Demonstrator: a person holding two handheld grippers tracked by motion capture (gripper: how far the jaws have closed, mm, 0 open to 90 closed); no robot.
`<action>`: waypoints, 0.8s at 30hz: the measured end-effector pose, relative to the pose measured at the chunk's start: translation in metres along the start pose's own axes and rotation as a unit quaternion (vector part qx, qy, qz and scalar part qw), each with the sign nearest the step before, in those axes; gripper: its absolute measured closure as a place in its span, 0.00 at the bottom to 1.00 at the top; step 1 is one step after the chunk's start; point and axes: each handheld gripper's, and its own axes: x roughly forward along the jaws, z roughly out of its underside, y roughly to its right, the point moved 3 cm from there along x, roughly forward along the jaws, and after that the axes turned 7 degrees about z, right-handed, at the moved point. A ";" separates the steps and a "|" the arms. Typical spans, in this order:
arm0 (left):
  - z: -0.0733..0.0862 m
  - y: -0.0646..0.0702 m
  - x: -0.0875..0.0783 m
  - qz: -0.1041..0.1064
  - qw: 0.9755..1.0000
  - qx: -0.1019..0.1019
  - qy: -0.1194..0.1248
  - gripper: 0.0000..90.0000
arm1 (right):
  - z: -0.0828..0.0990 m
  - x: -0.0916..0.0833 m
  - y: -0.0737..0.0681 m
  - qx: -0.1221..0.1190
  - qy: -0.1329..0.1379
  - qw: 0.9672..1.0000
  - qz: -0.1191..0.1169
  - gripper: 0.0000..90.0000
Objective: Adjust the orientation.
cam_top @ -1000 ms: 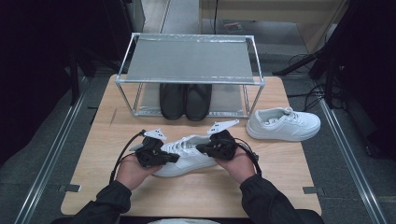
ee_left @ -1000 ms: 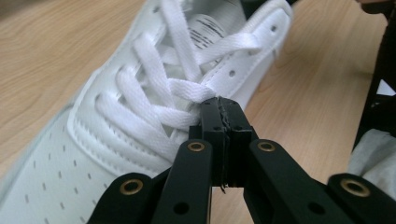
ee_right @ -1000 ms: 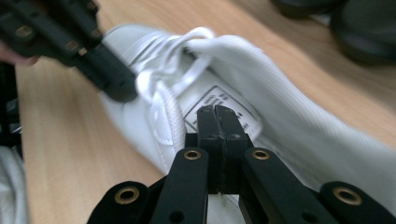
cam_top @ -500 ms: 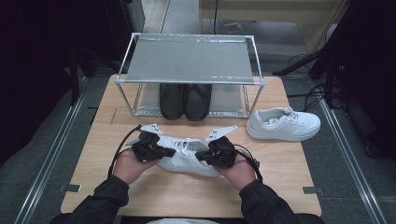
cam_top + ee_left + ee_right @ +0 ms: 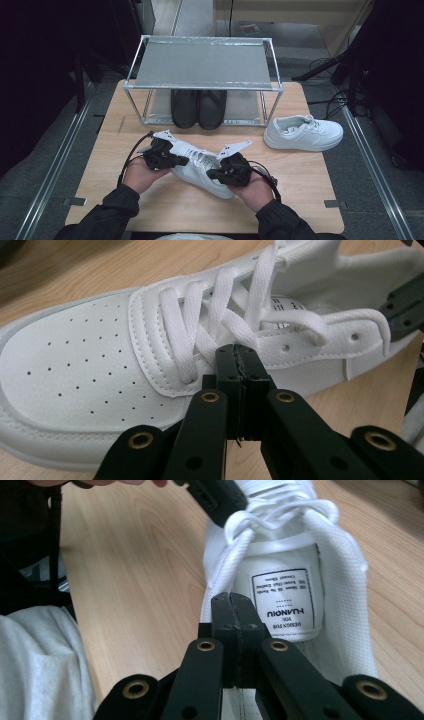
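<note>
Shoe (image 5: pixel 202 167) at lower centre of the table (image 5: pixel 310 200), between both grippers, second shoe (image 5: pixel 303 133) at right, rack (image 5: pixel 202 65) behind, pair of shoes (image 5: pixel 198 107) under it

A white low-top leather sneaker (image 5: pixel 200 167) sits between the person's two hands at the near middle of the wooden table, running on a diagonal in the high view, one end toward the far left and the other toward the near right. Its toe box (image 5: pixel 70 365) is dotted with small perforations, and flat white laces (image 5: pixel 220 315) cross up the front through round eyelets. A loose loop of lace hangs over the collar. The tongue's inner side carries a white label (image 5: pixel 282 602) printed in black. The sole is pale, stitched along its edge.
</note>
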 end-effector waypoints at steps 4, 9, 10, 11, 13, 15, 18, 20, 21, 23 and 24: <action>-0.002 -0.003 0.001 -0.011 1.000 0.000 0.007 1.00 | -0.001 0.001 -0.007 0.000 0.002 0.999 -0.035 1.00; -0.004 -0.005 0.001 -0.006 1.000 -0.008 0.012 1.00 | -0.004 0.008 -0.026 -0.047 0.003 0.999 0.003 1.00; -0.004 -0.006 0.001 -0.005 1.000 -0.009 0.013 1.00 | -0.004 0.008 -0.024 -0.040 0.005 0.999 0.002 1.00; -0.004 -0.006 0.001 -0.006 1.000 -0.008 0.013 1.00 | -0.005 0.007 -0.022 -0.033 0.007 0.999 -0.003 1.00; -0.004 -0.006 -0.001 -0.003 1.000 -0.006 0.012 1.00 | -0.005 0.005 -0.016 -0.021 0.013 1.000 -0.011 1.00; -0.004 -0.005 -0.005 0.001 1.000 -0.009 0.016 0.98 | -0.005 0.000 -0.009 -0.012 0.022 1.000 -0.011 1.00; -0.003 -0.001 -0.013 0.001 0.999 -0.015 0.032 0.98 | -0.007 -0.011 0.003 0.002 0.040 0.999 -0.005 1.00; -0.001 0.005 -0.016 -0.001 1.000 -0.009 0.030 0.98 | -0.008 -0.020 0.012 0.009 0.049 0.999 0.004 1.00; 0.000 0.006 -0.016 -0.002 1.000 -0.008 0.030 0.98 | -0.008 -0.025 0.018 0.013 0.054 0.998 0.009 1.00; 0.004 0.008 -0.016 -0.006 1.000 -0.010 0.029 0.98 | -0.007 -0.029 0.028 0.015 0.059 0.998 0.017 1.00; 0.006 0.008 -0.016 -0.005 0.999 -0.013 0.029 0.98 | -0.006 -0.031 0.033 0.017 0.059 0.998 0.020 1.00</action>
